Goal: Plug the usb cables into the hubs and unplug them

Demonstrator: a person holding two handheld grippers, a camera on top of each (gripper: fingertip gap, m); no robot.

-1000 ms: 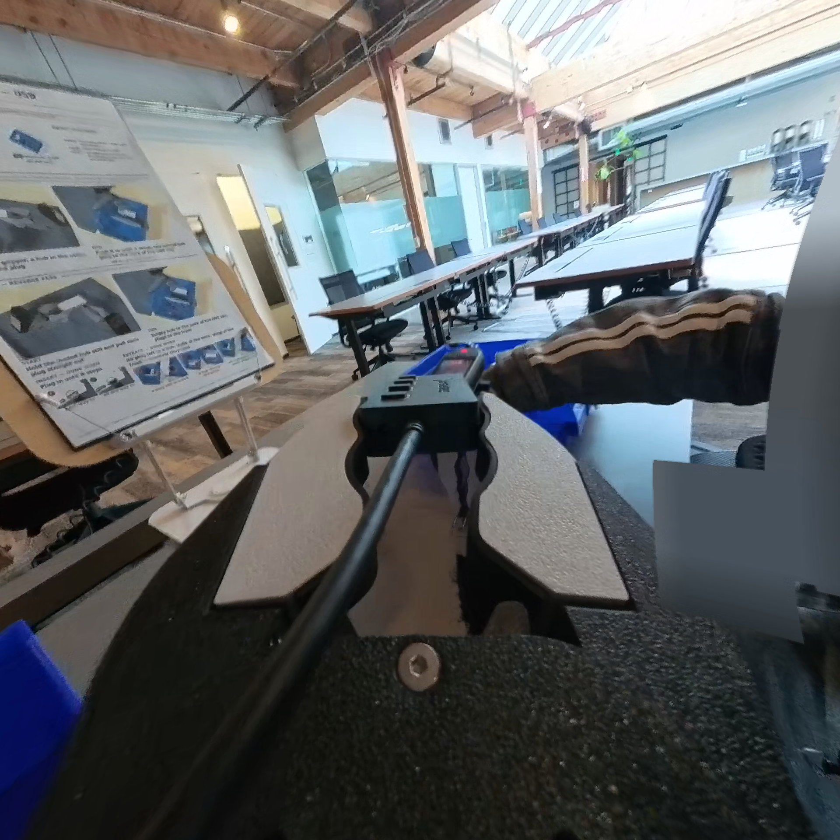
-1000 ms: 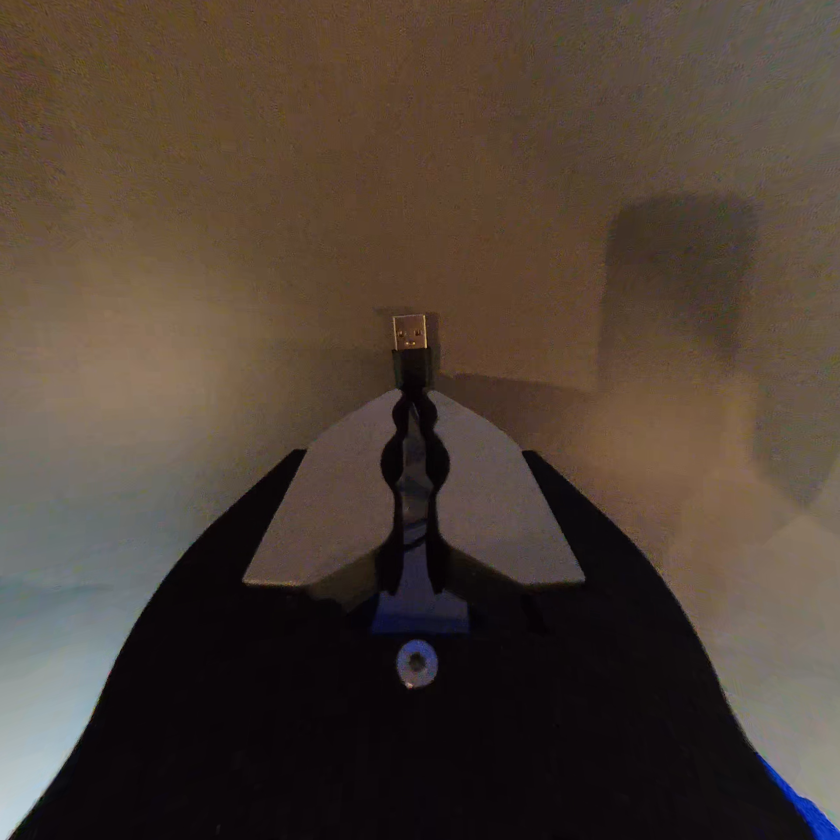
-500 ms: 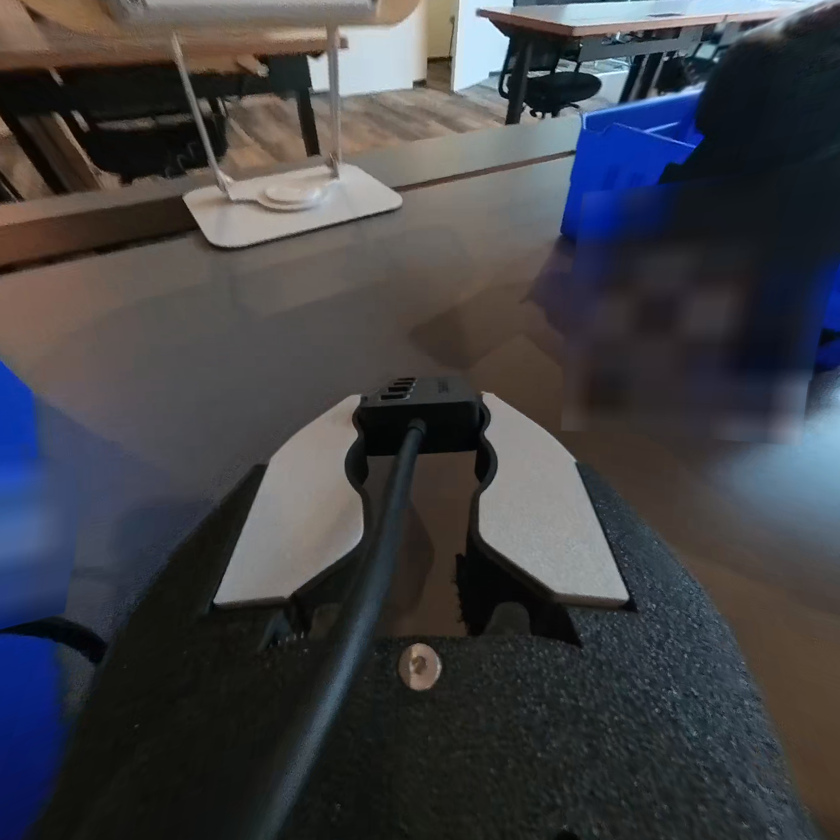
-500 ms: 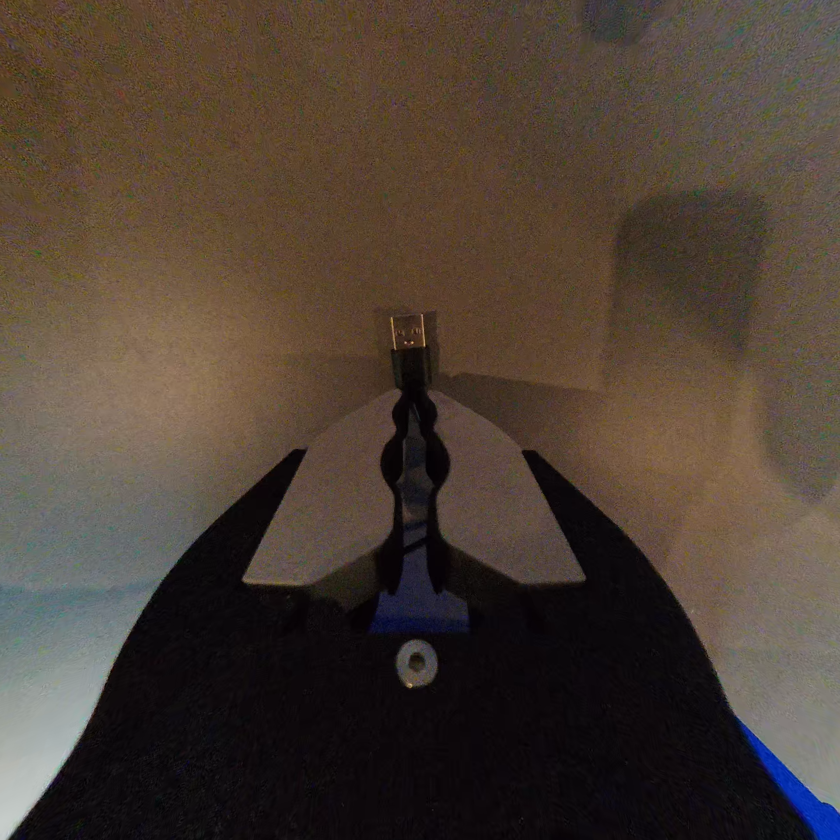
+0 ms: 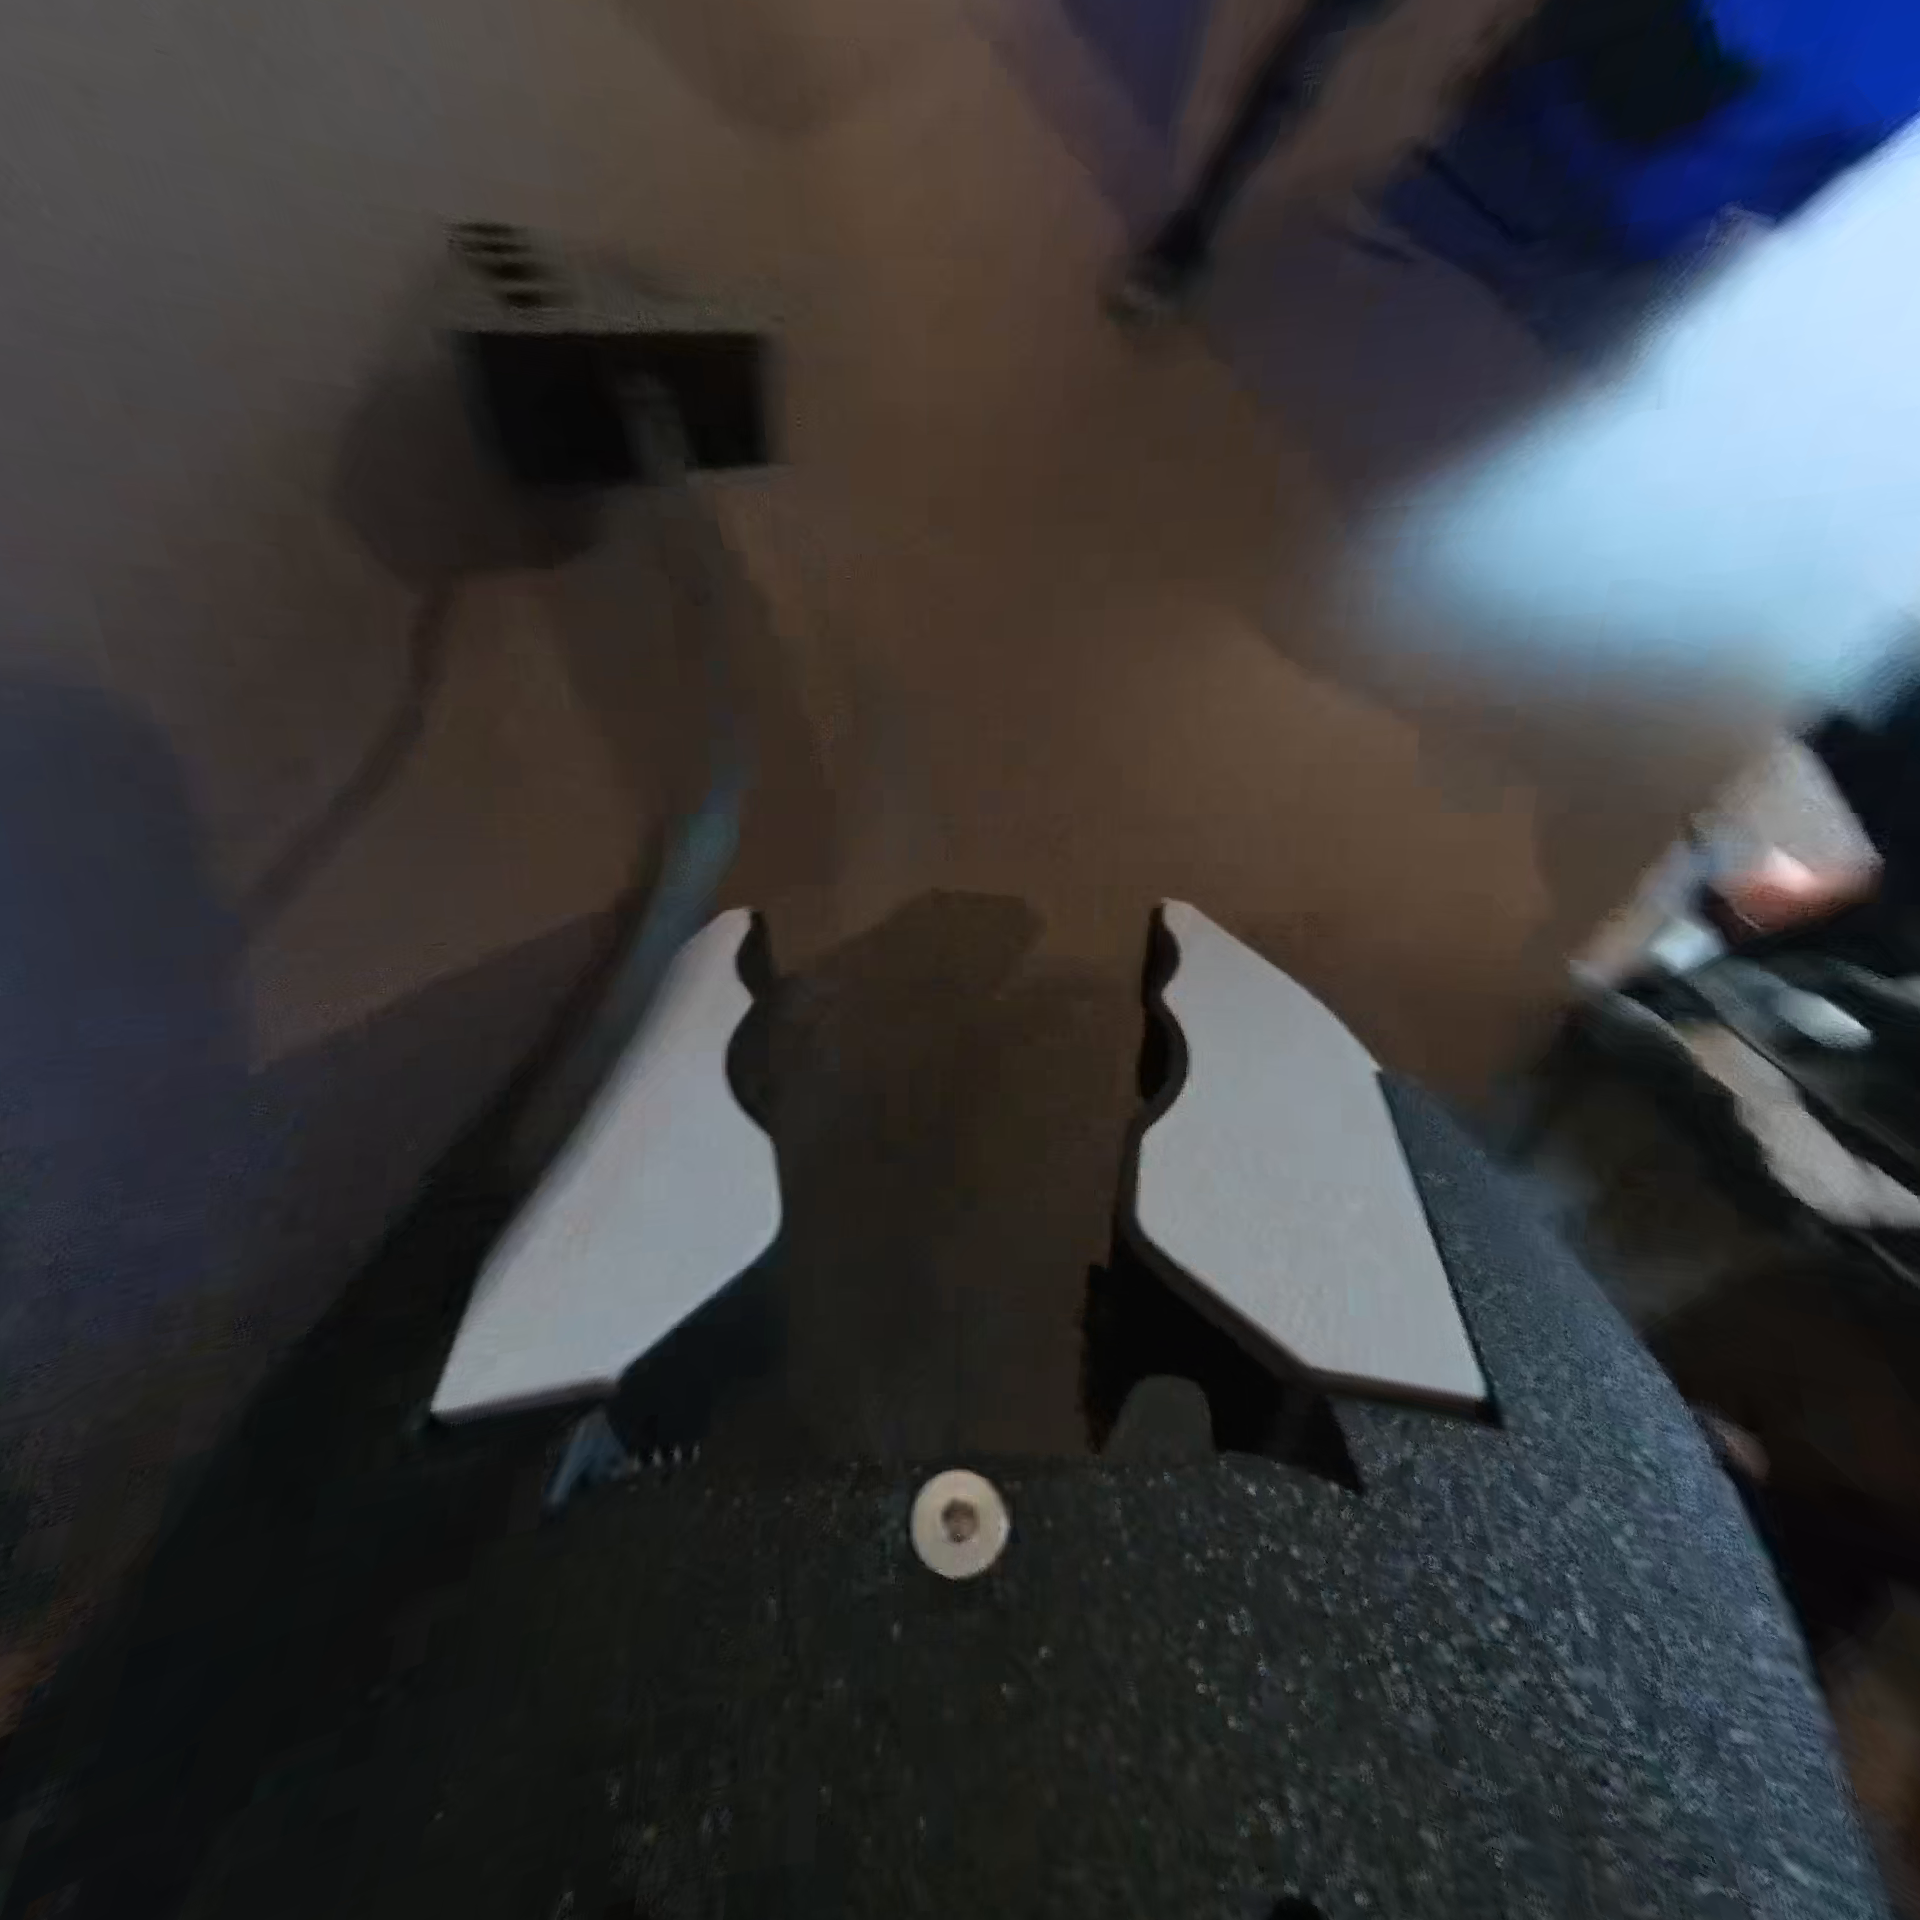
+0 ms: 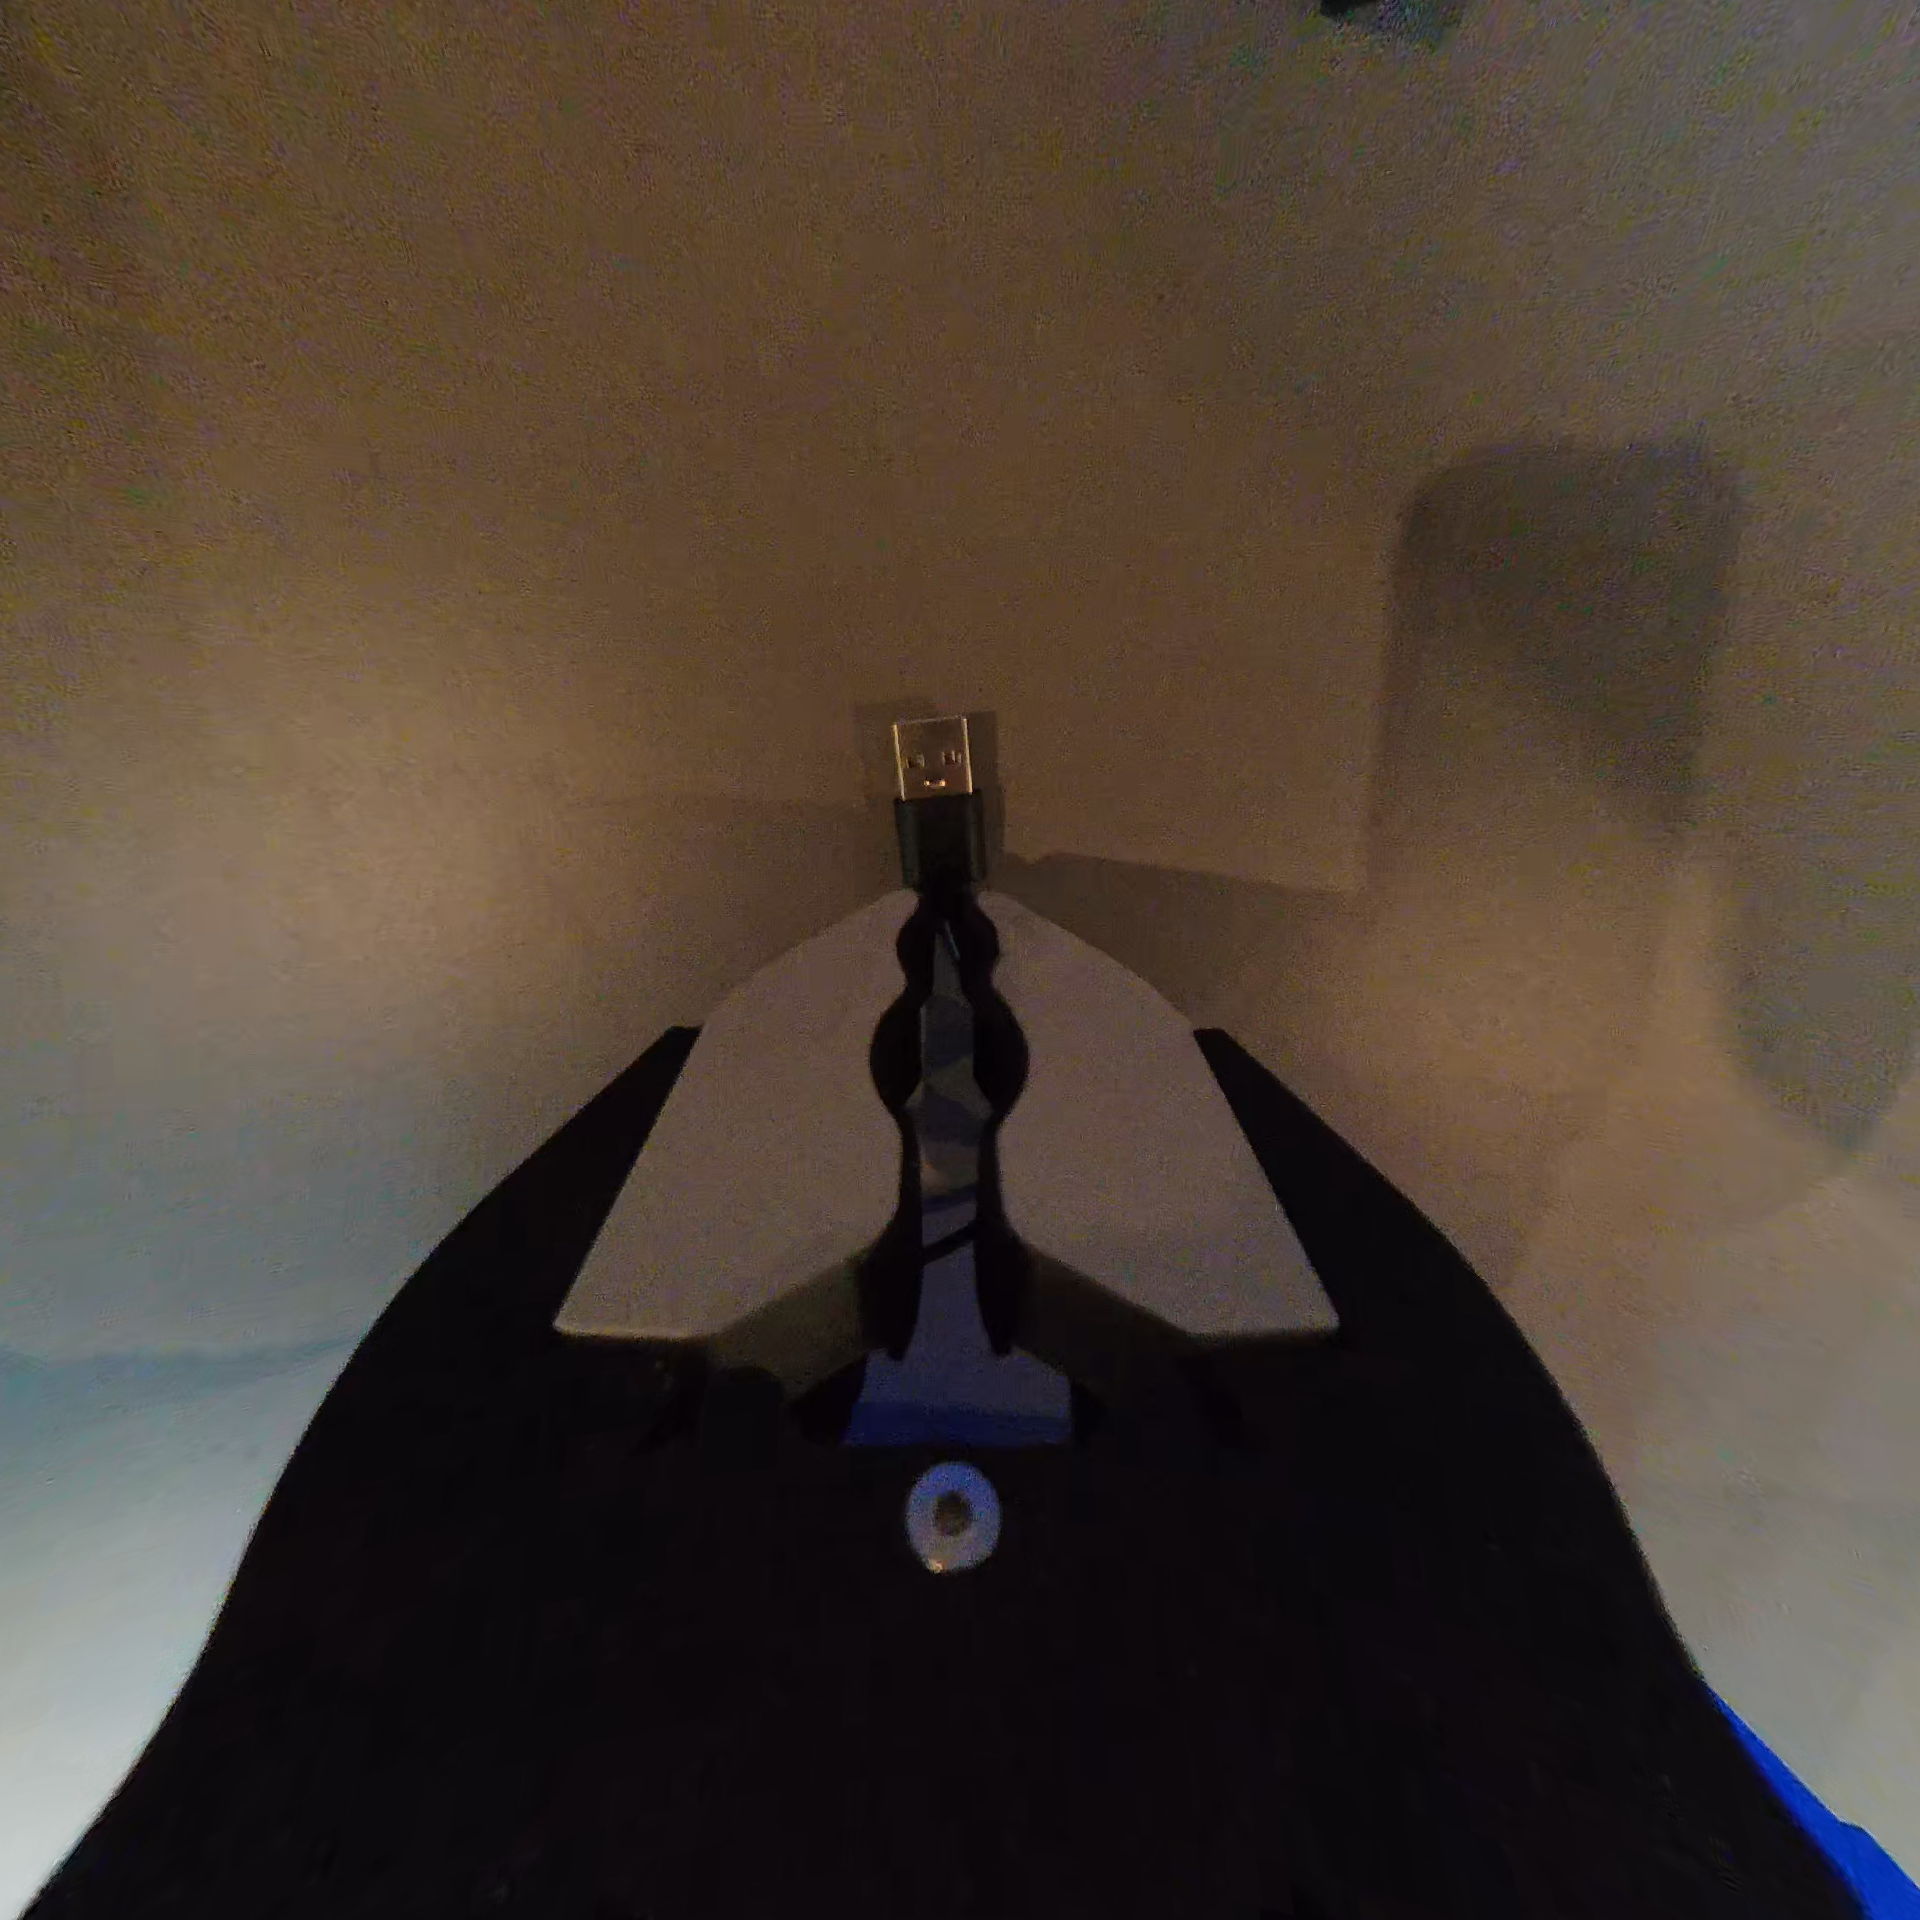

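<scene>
In the blurred left wrist view my left gripper is open with nothing between its fingers. The black USB hub lies on the brown table ahead and to the left, apart from the fingers, and its dark cable trails back past the left finger. In the right wrist view my right gripper is shut on a black USB cable just behind its plug. The plug's metal end points forward, close over the table.
The brown table top fills both views. A blue bin is at the far right in the left wrist view, with a blurred pale shape in front of it. A blue edge shows at the lower right. There is about 20 cm between the tips of the two grippers.
My left gripper has opened and let go of the hub, which now lies on the table ahead of it. The right gripper has stayed shut on the cable, almost still.
</scene>
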